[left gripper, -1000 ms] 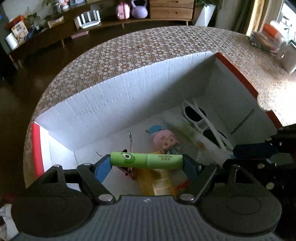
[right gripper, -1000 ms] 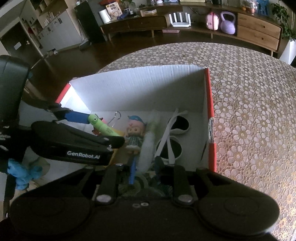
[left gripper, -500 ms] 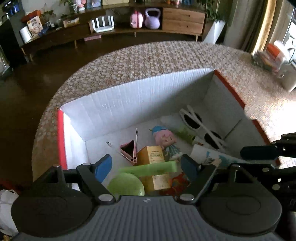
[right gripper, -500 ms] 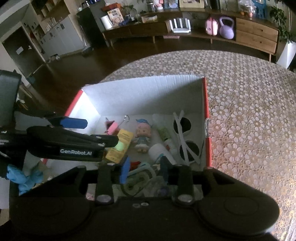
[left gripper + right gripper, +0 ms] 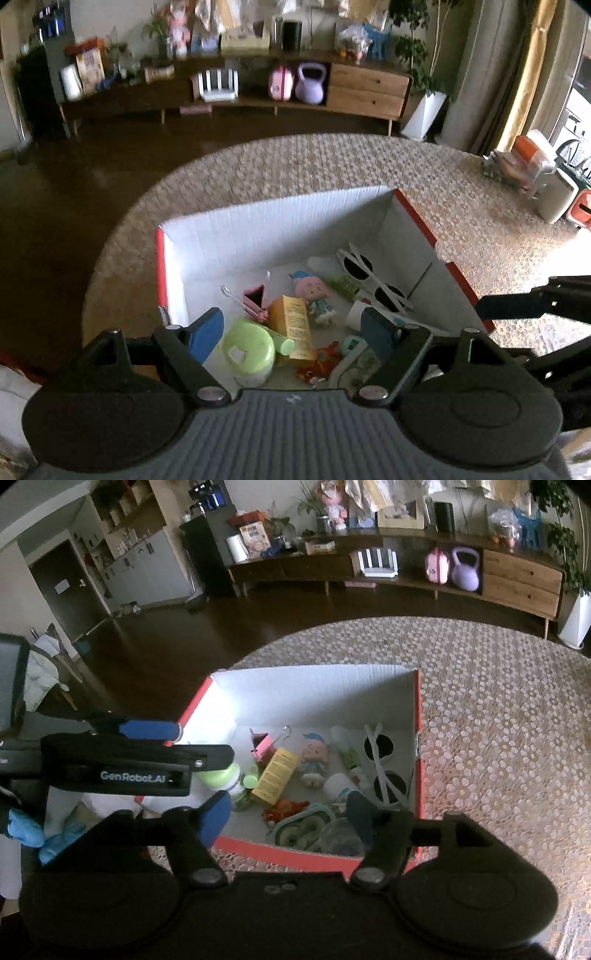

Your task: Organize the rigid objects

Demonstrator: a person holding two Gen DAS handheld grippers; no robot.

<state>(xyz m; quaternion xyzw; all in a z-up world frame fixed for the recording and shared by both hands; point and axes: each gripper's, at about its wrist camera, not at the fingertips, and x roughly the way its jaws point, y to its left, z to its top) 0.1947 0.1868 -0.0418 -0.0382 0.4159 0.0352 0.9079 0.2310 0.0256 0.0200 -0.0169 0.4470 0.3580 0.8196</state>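
Both grippers empty above the box point(image 5: 280, 229), left gripper point(image 5: 293, 328) spread wide, right gripper point(image 5: 288, 808) jaws just opened, nothing between; green tube point(image 5: 282, 345) lies inside against the round green container point(image 5: 249, 350) (piled loosely), so another drop could knock items about.

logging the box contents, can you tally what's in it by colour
green: 3 – round lidded jar, tube by it, tube beside the doll
pink: 2 – binder clip, doll
yellow: 1 – carton
white: 2 – sunglasses, tube
orange-red: 1 – small toy
total: 9, more hidden at the near edge
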